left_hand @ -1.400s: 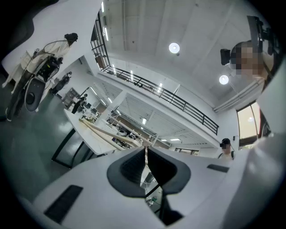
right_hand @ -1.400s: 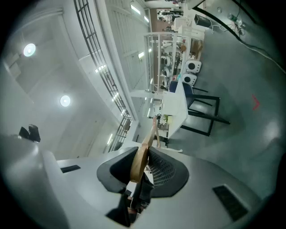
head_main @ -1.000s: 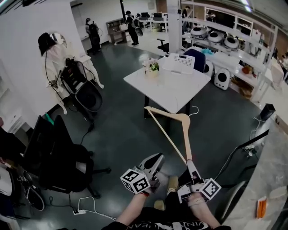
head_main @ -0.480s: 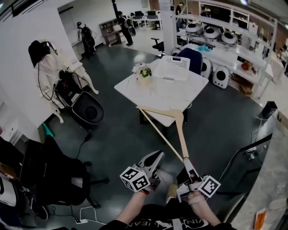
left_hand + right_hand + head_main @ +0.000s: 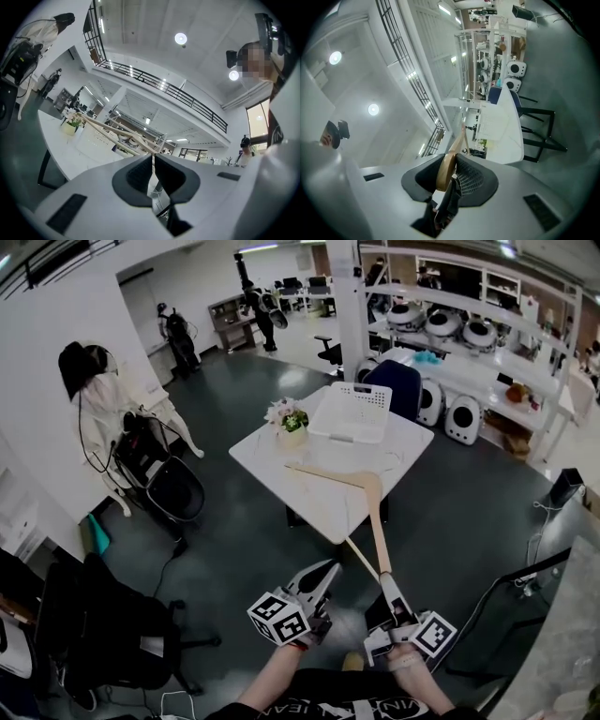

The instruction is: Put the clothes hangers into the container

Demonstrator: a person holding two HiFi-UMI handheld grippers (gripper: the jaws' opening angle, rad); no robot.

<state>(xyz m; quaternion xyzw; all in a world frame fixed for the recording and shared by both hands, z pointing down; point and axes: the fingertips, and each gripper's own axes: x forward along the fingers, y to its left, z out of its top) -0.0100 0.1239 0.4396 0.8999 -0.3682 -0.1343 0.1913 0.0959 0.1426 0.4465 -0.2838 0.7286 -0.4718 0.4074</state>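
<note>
A wooden clothes hanger (image 5: 373, 512) sticks out ahead of me over the near edge of the white table (image 5: 309, 493), and my right gripper (image 5: 386, 579) is shut on one of its ends. In the right gripper view that hanger end (image 5: 447, 168) sits pinched between the dark pads. My left gripper (image 5: 328, 570) hangs beside it, shut and empty; in the left gripper view its pads (image 5: 140, 176) meet, with the hanger (image 5: 117, 131) crossing beyond them. The white perforated container (image 5: 352, 412) stands at the table's far side.
A pot of flowers (image 5: 289, 420) stands on the table left of the container. A blue chair (image 5: 394, 385) is behind the table. A black stroller (image 5: 169, 486) and a black office chair (image 5: 122, 634) are at the left. Shelves with white devices (image 5: 450, 324) line the right.
The table, the flowers and the container have come nearer and lower in the head view. Both grippers kept their pose, and the hanger now reaches over the tabletop.
</note>
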